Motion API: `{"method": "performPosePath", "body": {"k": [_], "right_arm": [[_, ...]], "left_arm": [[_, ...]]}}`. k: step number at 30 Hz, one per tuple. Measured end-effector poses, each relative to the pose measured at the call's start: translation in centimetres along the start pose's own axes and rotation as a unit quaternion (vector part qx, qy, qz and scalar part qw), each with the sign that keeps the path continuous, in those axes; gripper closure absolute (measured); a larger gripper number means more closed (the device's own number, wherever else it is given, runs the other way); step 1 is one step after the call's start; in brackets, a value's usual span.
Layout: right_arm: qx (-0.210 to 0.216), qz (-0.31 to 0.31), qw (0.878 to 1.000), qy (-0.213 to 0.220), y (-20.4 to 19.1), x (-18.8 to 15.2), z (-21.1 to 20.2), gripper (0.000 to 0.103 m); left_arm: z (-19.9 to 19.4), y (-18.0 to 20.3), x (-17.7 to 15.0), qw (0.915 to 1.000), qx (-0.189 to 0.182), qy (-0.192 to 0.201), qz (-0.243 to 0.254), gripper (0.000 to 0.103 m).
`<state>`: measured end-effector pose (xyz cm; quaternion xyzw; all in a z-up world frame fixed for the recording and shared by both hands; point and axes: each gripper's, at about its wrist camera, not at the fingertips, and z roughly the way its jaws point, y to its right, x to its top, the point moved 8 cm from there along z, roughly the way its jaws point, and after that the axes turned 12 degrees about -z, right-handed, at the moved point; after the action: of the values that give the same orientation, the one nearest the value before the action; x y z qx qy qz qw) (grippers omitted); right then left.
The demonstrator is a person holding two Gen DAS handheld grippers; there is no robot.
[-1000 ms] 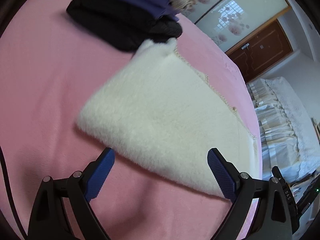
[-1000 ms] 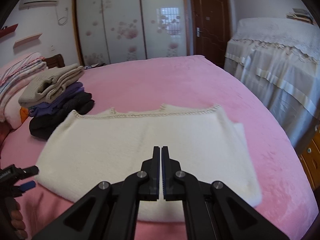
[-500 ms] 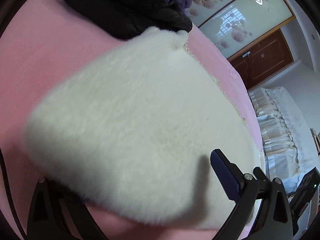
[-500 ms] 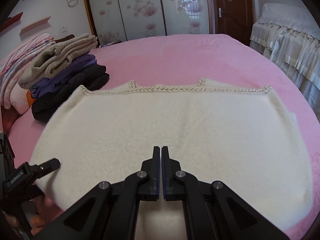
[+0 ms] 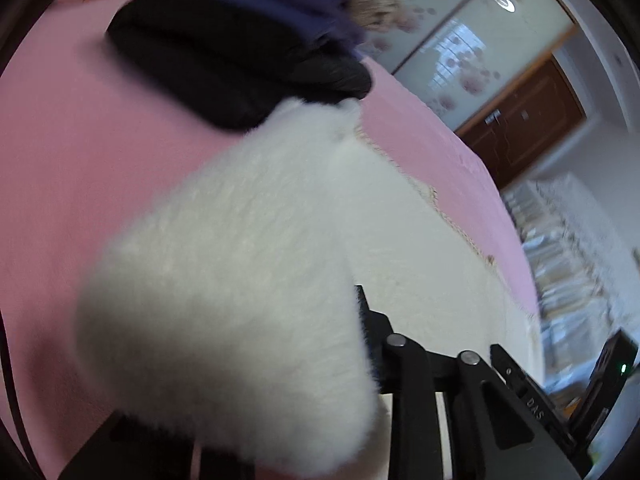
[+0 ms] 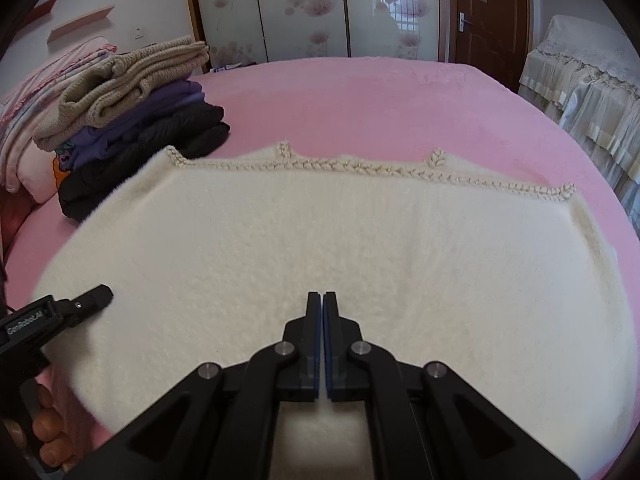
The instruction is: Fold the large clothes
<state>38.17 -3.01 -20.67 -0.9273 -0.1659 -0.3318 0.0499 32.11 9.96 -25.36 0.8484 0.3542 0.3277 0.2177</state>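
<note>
Pink bed: one cream garment, two claws.

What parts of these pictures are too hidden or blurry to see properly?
- Left gripper fingertips: left wrist view, covered by the blurred white fluffy garment.
- Garment's near edge: right wrist view, hidden behind the right gripper.
- Folded clothes stack: left wrist view, motion-blurred and cut off by the top edge.

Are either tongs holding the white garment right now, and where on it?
The left tongs grip the white fluffy garment at its near left edge; right tongs are shut over it, grip unclear.
</note>
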Motion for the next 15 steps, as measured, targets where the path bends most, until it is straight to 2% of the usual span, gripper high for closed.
{"method": "performPosePath", "body": {"k": [3,6,11,15], "right_arm": [[0.002,0.006,1.0,-0.002,0.0,-0.5,0.5,0.103],[0.01,0.014,1.0,0.0,0.2,-0.9,0.6,0.103],[0.051,0.054,0.997,0.007,1.2,-1.4,0.7,0.103],[0.077,0.073,0.994,0.009,1.5,-1.7,0.8,0.103]], "left_arm": [[-2.1,2.3,0.4,0.9974,0.013,0.037,0.061,0.084],[-3.8,5.9,0.5,0.9927,0.003,0.067,0.101,0.084],[-6.3,12.5,-0.4,0.9818,-0.033,0.092,0.163,0.084],[-6.7,17.9,-2.5,0.9708,-0.068,0.092,0.211,0.084]]}}
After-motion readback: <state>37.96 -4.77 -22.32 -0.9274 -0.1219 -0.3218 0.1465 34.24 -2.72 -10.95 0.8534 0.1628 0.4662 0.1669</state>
